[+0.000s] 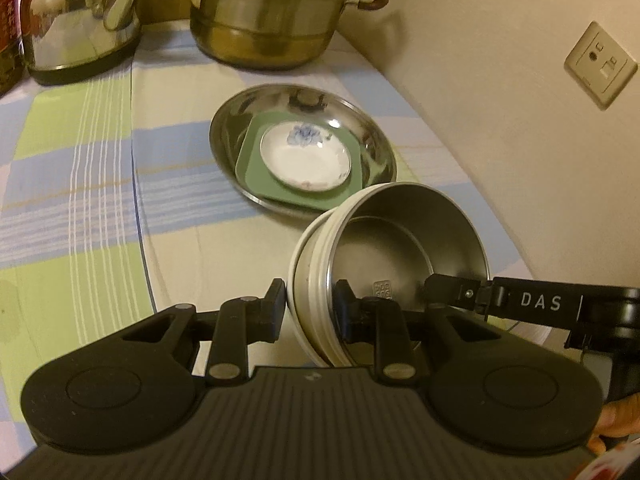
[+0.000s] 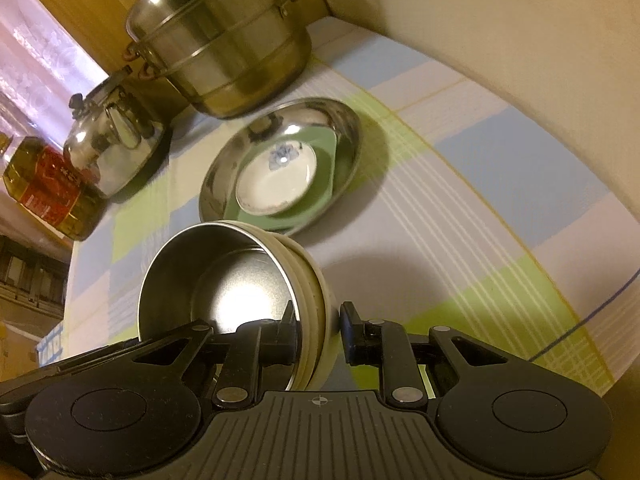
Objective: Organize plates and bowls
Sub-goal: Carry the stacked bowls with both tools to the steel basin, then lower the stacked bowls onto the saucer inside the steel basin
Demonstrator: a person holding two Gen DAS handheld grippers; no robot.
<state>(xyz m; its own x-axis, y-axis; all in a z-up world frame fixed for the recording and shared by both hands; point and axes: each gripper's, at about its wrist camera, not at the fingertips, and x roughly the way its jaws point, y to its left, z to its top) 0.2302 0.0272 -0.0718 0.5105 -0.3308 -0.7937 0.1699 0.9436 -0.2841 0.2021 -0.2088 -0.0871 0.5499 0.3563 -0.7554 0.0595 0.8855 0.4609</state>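
While you look along the fingers, both views give this:

Bench: it (image 1: 100, 168) wears a checked cloth in pale blue, lime green and cream, with thin white stripes running through the green squares.

Walls: a cream wall (image 1: 500, 100) closes the far and right sides of the bench, with a socket plate (image 1: 601, 65) set in it; wood panelling shows in the far corner.

Back row: a tiered steel steamer pot (image 1: 272, 16) stands by the corner, a shiny kettle (image 1: 80, 20) beside it, and a bottle with a red label (image 2: 52, 188) at the bench edge.

Plates: your steel dish (image 1: 368, 136) rests on the cloth in front of the pot, holding a green square plate (image 1: 256, 160) with a white flowered saucer (image 1: 306, 156) on top.

Bowl: the steel-lined, cream-sided bowl (image 1: 400, 240) is tilted, its mouth turned sideways, just in front of the dish.

Left gripper (image 1: 310, 312): your fingers are clamped on the bowl's wall, one pad outside, one inside.

Right gripper (image 2: 318, 332): your fingers pinch the opposite wall of the same bowl the same way.

Hand: part of yours (image 1: 616, 424) shows at the right edge of the left view.
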